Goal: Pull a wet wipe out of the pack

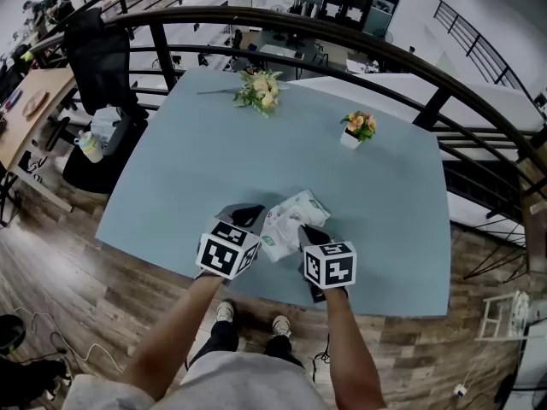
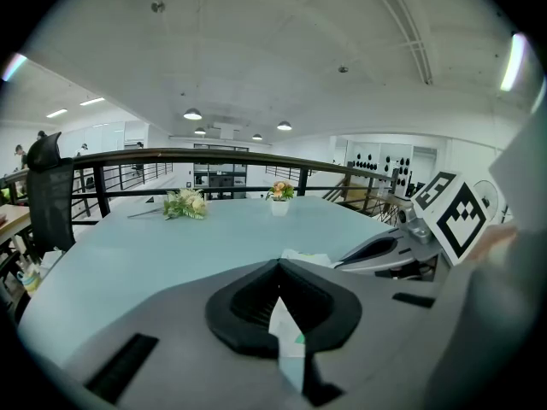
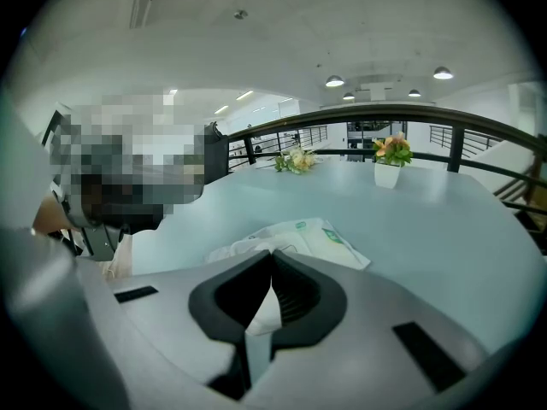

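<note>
Pinched wet wipe (image 3: 263, 313) — it may tear or slip
My left fingers (image 2: 243, 307) clamp the edge of the pack (image 1: 295, 212) near the counter's (image 1: 214, 169) front; my right fingers (image 3: 308, 307) press together on a white sheet, likely the wipe. A thin bite could tear it, or drag the pack along

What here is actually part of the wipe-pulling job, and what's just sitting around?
In use: wet wipe pack; left gripper, shut on the pack's edge; right gripper, shut on a white sheet, probably a wipe.

Just lying about: flower bunch and small flower pot on the table; office chair beyond it.
</note>
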Tool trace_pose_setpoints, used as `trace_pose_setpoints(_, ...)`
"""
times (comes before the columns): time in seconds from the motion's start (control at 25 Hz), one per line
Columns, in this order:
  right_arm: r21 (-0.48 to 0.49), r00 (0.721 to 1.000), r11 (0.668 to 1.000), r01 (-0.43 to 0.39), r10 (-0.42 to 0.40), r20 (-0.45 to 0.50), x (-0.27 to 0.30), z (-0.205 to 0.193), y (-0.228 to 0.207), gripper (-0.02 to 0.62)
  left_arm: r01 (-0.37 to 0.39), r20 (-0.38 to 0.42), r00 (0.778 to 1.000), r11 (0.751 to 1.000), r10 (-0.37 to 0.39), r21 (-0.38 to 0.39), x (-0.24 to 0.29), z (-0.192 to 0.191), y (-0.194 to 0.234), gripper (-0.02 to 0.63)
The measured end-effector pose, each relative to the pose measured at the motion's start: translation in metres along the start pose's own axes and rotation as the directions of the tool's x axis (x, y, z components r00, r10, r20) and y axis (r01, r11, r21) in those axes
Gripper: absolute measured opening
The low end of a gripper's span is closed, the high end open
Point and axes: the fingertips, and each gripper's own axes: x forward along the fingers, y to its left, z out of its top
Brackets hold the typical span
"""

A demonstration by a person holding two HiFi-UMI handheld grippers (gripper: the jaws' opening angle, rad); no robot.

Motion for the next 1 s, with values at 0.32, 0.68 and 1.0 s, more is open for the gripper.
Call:
trace_pose_setpoints(0.32,-0.020,1.000,1.000,0.005,-0.004,0.019,-0.005,0.015,-0.001,0.008,0.000,0.016,1.000,1.000,0.000,0.013,-0.001,0.012,-0.001,-0.005)
trace_pose_setpoints(0.68,-0.049,0.999,0.999,0.013,-0.011,0.040,-0.012,0.034,-0.002,0.007,-0.003,0.040,0.999,0.999,0.001,0.038,-0.005,0.030,-0.001,-0.005)
trace_pose_setpoints(1.0,-0.060,0.997,0.998,0.023,-0.019,0.069,-0.020,0.050,-0.002,0.006,-0.005,0.059,0.998,0.998,0.001,0.068,-0.009,0.045,-0.004,-0.005)
